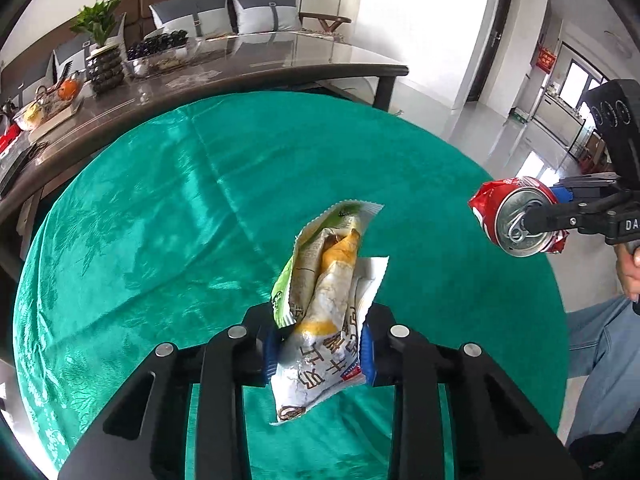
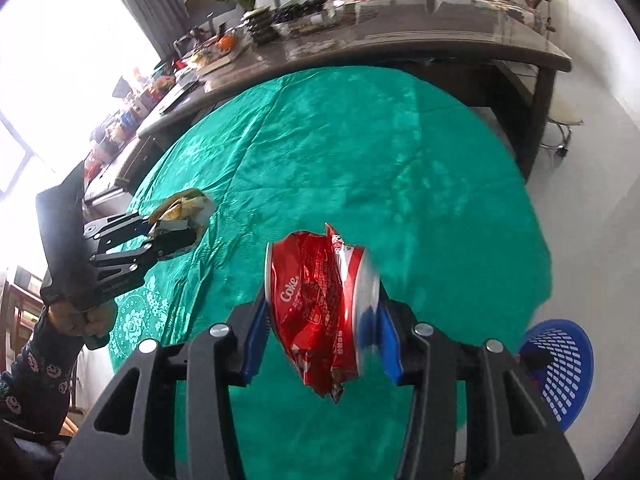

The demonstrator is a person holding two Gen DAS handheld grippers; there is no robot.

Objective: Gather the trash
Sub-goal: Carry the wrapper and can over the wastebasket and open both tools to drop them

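Note:
A crumpled white, yellow and green snack wrapper is pinched between the blue pads of my left gripper, lifted above the round table with the green cloth. A crushed red cola can is clamped between the pads of my right gripper, also off the cloth. In the left wrist view the can and the right gripper hang at the right edge of the table. From the right wrist view the left gripper holds the wrapper at the table's left side.
A blue mesh basket stands on the floor beside the table at the lower right. Behind the table runs a long dark counter with a potted plant, fruit trays and clutter. A person's trouser leg is at the right.

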